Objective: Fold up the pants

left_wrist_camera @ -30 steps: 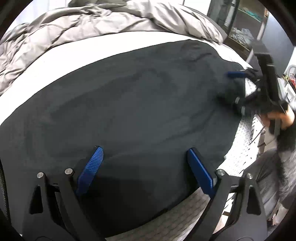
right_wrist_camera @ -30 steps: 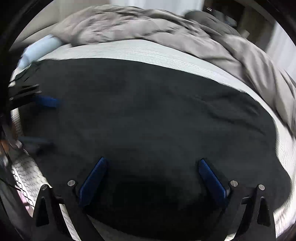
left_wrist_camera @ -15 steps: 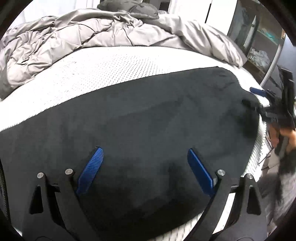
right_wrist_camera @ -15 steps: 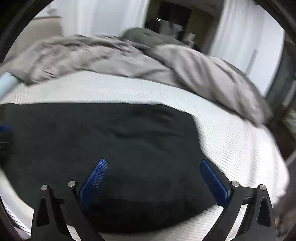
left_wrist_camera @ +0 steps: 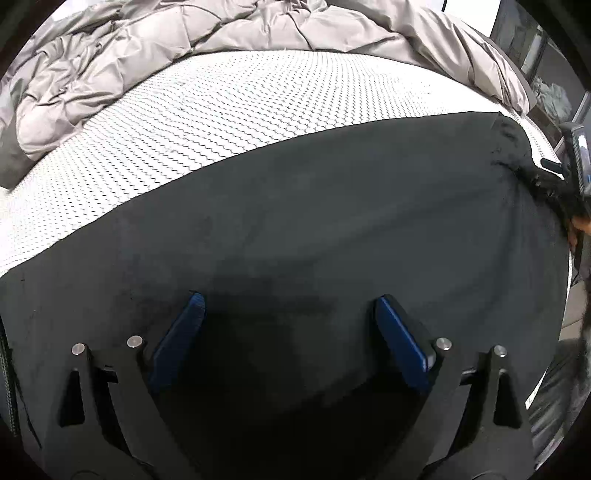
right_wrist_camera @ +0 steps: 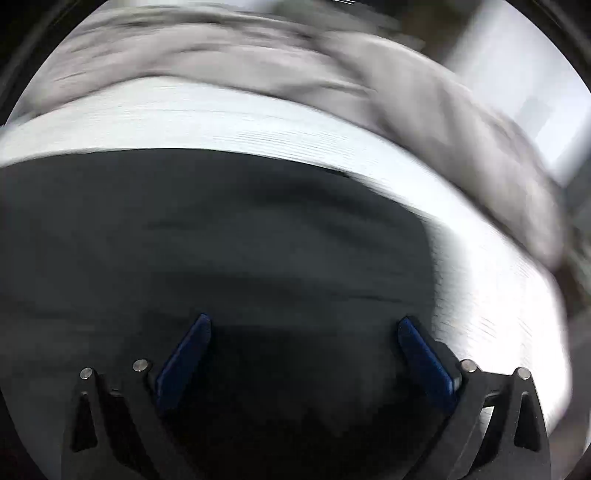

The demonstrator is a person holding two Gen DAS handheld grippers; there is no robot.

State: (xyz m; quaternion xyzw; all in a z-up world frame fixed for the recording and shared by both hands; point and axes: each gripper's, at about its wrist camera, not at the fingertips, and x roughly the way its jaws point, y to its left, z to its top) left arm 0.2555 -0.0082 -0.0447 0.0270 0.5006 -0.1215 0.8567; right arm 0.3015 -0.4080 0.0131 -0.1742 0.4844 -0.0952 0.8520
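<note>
Black pants (left_wrist_camera: 314,221) lie spread flat across the near part of a white mattress (left_wrist_camera: 221,103). My left gripper (left_wrist_camera: 290,306) is open and empty just above the near part of the cloth. My right gripper (right_wrist_camera: 304,325) is open and empty over the pants (right_wrist_camera: 221,240), close to their right edge; that view is blurred by motion. The right gripper's body (left_wrist_camera: 574,162) shows at the far right edge of the left wrist view, at the corner of the pants.
A crumpled grey duvet (left_wrist_camera: 240,33) is piled along the far side of the mattress and shows blurred in the right wrist view (right_wrist_camera: 406,92). Shelves with items (left_wrist_camera: 546,92) stand beyond the bed at the right.
Both grippers have pulled back and tilted up, so more bare mattress shows beyond the pants. The right gripper has swung right and is still moving. Both stayed open.
</note>
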